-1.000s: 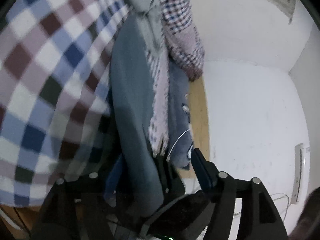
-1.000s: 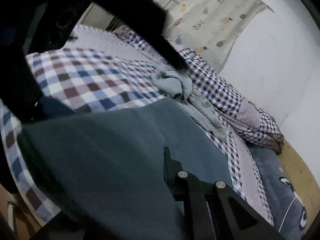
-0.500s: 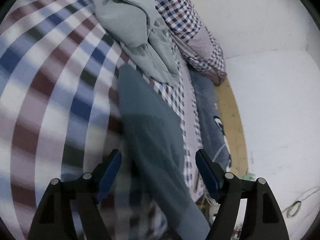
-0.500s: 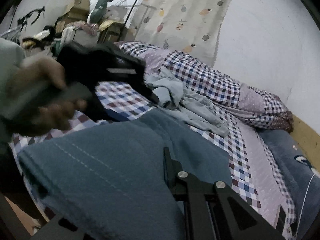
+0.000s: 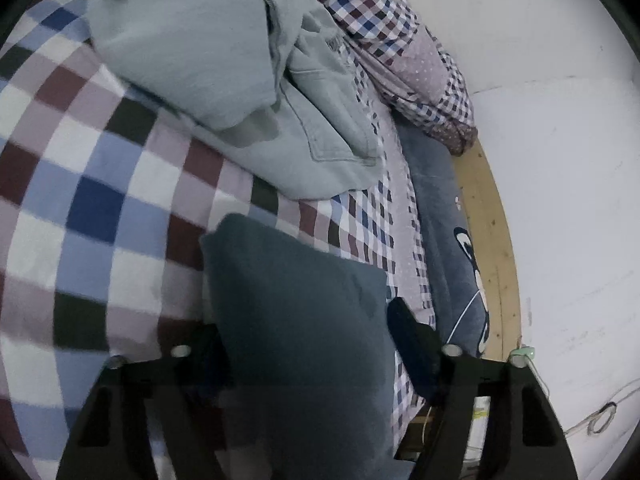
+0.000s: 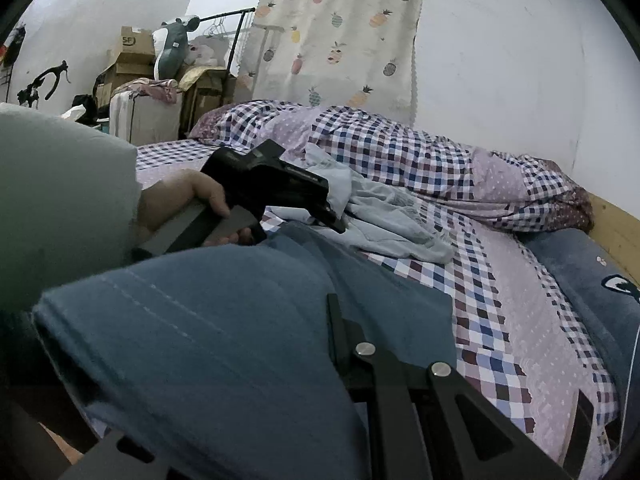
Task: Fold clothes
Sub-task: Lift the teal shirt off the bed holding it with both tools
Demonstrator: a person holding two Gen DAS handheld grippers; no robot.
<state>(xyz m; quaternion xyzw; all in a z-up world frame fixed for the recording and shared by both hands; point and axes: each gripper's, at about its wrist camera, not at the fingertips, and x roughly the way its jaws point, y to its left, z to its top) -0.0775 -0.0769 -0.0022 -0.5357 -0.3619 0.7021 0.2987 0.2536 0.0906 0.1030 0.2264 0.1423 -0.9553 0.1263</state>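
Two changes are noted against the frames of a second ago: the left gripper [image 5: 308, 336], which then had the dark blue garment [image 5: 304, 320] bunched and hanging between its fingers, now stands with jaws spread wide and the cloth lying flat beneath them; and the garment itself has come down from a draped, lifted state to rest on the checked bedsheet [image 5: 100, 208]. Judgement: one fold has been laid and released on the left side, so the piece is ready for smoothing or a further fold. The garment lies at the near edge of the bed, just in front of the crumpled pale grey garment [image 5: 224, 56], not touching it in the left view. The left hand [image 6: 180, 204] holds its tool low and roughly level, pointing across the bed toward the wall. The right gripper [image 6: 332, 320] sits at the garment's near corner with cloth heaped over its left finger; whether its jaws are clamped on the fabric cannot be told.
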